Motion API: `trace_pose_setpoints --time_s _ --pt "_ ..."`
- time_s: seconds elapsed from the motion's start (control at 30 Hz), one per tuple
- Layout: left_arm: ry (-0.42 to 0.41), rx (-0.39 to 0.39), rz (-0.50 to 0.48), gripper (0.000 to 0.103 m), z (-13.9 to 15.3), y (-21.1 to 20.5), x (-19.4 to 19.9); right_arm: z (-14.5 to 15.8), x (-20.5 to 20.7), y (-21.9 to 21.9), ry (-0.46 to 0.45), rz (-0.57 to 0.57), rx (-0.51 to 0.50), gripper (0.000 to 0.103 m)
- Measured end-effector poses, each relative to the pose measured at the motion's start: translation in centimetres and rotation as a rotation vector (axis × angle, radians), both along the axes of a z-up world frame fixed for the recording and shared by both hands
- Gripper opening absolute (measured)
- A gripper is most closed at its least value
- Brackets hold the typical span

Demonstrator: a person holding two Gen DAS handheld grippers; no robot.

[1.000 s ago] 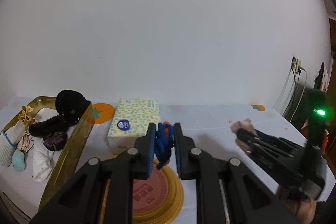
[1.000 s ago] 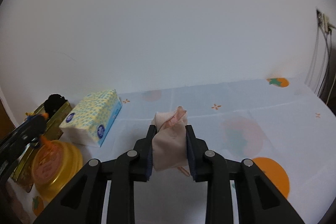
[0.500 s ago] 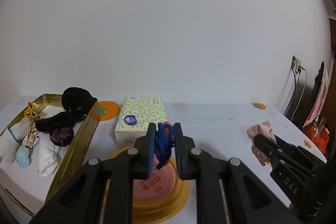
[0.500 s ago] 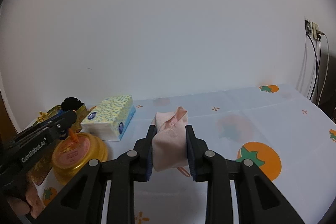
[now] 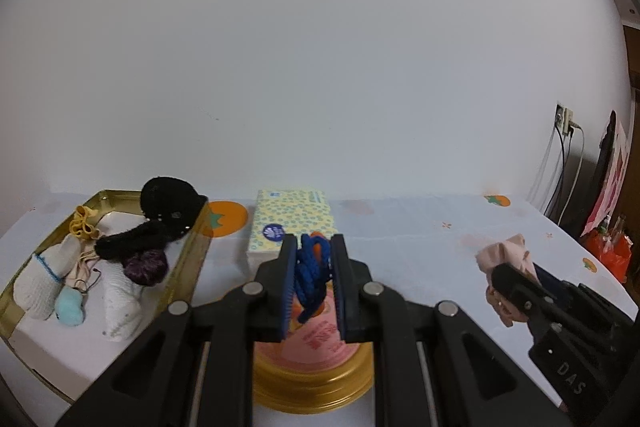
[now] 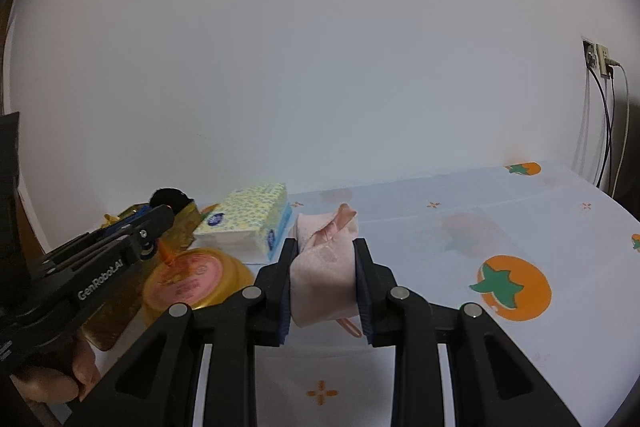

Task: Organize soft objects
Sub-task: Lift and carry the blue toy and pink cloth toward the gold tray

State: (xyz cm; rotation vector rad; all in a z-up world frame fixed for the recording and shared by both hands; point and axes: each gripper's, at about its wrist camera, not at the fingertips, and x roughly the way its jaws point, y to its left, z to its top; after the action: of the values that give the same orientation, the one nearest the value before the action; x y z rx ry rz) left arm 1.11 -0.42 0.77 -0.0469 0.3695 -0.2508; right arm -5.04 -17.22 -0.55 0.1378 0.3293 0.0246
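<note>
Gold tray (image 5: 191,259) of soft items left of tissue pack (image 5: 291,223). Right gripper (image 6: 323,279) clamps pink cloth (image 6: 322,277), right of pack. Left gripper (image 5: 313,277) pinches blue rope (image 5: 309,273) just before pack, above jar lid (image 5: 316,343).

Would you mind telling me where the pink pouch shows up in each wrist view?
Left wrist: pink pouch at right, in the right gripper.
Right wrist: pink pouch at centre, clamped between the jaws.
Shared landmark: tissue pack, to the pouch's left in both.
</note>
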Motion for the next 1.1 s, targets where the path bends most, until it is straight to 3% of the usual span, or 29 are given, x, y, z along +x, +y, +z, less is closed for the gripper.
trace_pose_setpoints --time_s 0.6,1.1 --pt "0.001 0.006 0.057 0.014 -0.5 4.6 -0.6 0.2 -0.4 6.5 -0.028 0.112 -0.009 0.029" --pt "-0.008 0.049 0.075 0.014 -1.6 6.4 -2.5 0.1 -0.8 7.7 -0.046 0.15 -0.039 0.03"
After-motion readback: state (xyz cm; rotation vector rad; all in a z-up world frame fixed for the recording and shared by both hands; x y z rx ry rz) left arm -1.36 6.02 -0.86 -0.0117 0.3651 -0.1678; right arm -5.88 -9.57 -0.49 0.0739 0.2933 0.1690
